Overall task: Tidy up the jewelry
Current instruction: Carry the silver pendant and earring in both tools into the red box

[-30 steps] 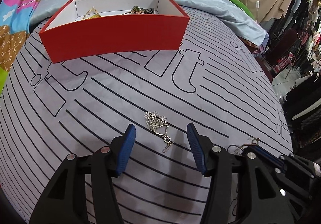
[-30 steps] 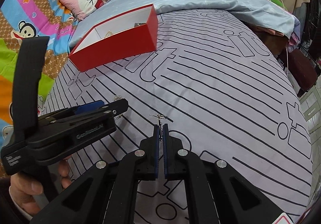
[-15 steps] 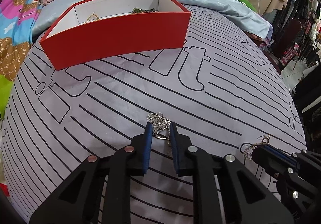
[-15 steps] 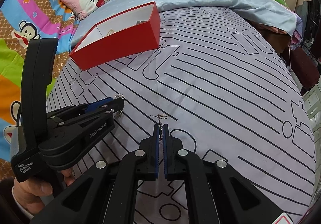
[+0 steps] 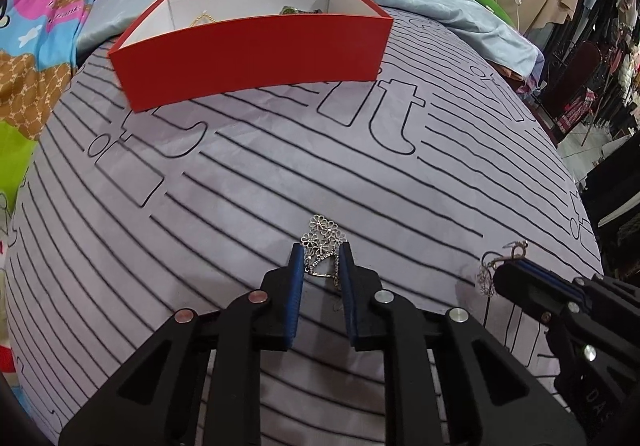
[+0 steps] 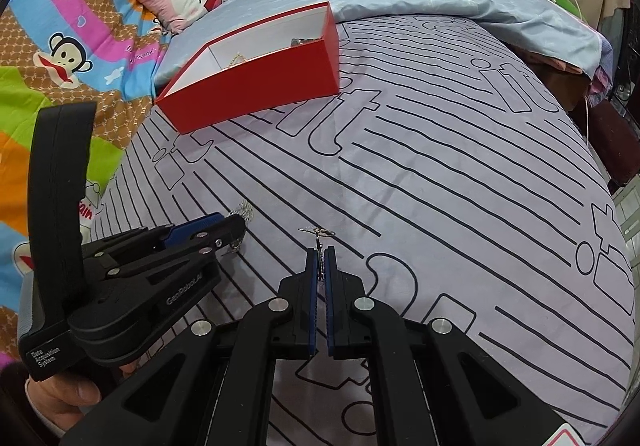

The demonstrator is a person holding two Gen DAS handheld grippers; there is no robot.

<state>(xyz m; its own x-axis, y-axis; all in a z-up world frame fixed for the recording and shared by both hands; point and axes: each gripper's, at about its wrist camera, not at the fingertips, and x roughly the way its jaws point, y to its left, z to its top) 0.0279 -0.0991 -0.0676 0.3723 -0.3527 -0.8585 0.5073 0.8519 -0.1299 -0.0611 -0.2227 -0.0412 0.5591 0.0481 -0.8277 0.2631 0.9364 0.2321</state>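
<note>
The flower earring (image 5: pixel 323 246) sits pinched in your left tool (image 5: pixel 320 260), its blossoms poking out past the tips toward the red box (image 5: pixel 256 54). Your right tool (image 6: pixel 320 266) is clamped on a second earring (image 6: pixel 319 242), hook end forward. Both hover over the striped bed sheet (image 5: pixel 400 198), well short of the box, which lies straight ahead of the left tool and ahead-left of the right, so the left looks nearer.

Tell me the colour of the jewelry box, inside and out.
The box is red outside, white inside; the left wrist view shows it best.
</note>
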